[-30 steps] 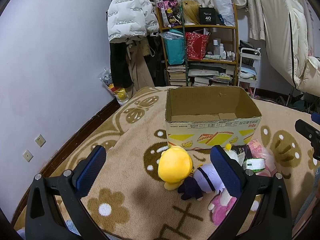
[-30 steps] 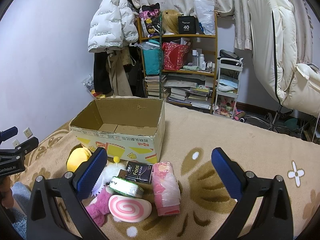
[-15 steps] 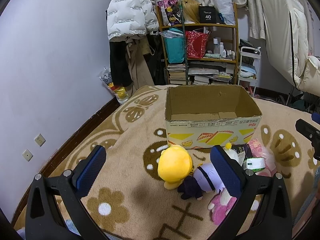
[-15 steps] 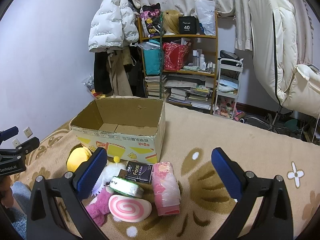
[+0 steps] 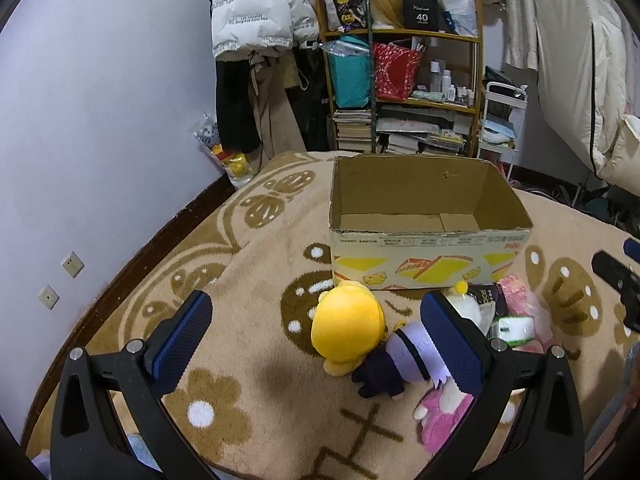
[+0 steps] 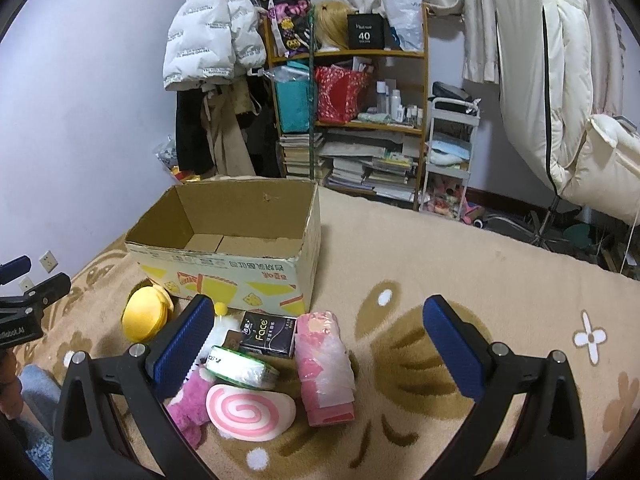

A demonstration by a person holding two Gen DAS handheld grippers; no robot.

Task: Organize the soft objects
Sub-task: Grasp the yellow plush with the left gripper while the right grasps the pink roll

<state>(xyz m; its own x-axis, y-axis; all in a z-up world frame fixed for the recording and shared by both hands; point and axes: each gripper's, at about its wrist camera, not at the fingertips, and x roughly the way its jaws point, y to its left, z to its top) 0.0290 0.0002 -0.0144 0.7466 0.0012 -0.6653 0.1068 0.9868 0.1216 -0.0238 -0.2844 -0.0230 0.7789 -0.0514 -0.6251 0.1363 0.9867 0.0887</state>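
Both grippers hover with fingers spread wide above a heap of soft things on the patterned rug (image 5: 248, 368).

The left gripper (image 5: 320, 344) holds nothing; the right gripper (image 6: 320, 350) likewise holds nothing; the cardboard box (image 5: 424, 236) stands open-topped just behind the heap; the yellow plush (image 5: 348, 330) lies against the purple doll (image 5: 400, 364), with the pink plush (image 5: 440, 420) beside them; the pink swirl cushion (image 6: 250, 410) touches the pink tissue pack (image 6: 326, 368).
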